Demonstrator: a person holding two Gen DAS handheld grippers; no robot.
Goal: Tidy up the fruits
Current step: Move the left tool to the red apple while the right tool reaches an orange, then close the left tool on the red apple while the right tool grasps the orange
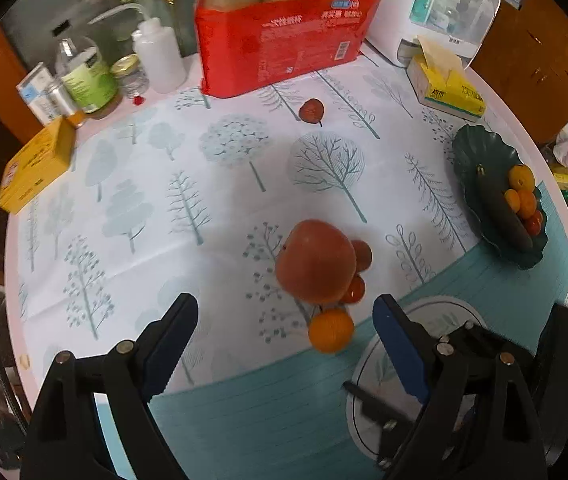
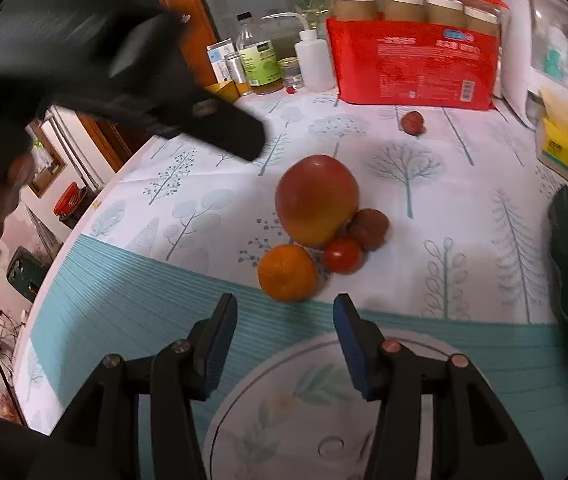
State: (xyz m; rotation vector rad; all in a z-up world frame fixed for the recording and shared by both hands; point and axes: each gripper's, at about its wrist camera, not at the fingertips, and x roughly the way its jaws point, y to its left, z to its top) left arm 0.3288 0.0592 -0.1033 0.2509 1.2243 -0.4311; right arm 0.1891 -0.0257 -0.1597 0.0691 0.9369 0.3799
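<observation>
Across the table [image 1: 204,420], a cloth [image 1: 188,168] printed with pale trees covers the far part and a teal ribbed mat [image 2: 124,292] the near edge. At the back stands a red pack [image 1: 284,48] of paper rolls, with a white appliance [image 1: 423,12] to its right and a yellow tissue box [image 1: 447,84] in front of that. Bottles and jars cluster at the back left, beside a second yellow box [image 1: 36,164].

On the right edge sits a dark green scalloped dish [image 1: 479,152], holding a dark long vegetable, several small orange fruits and one red one. A white round plate [image 2: 303,408] with a leaf pattern lies on the mat, below the right gripper.

Mid-table, the loose fruits are bunched: a large red-orange apple-like fruit [image 2: 315,200], with an orange [image 2: 287,272] touching its near side, a small red tomato [image 2: 343,255] just beside it, and a brownish-red small fruit [image 2: 369,228] against both. A single small dark red fruit [image 2: 411,122] lies well apart, near the red pack.

The left gripper [image 1: 284,320] hovers above the bunch with jaws spread wide and nothing between them. The right gripper [image 2: 285,320] stands partly spread, empty, just short of the orange, not touching it.
</observation>
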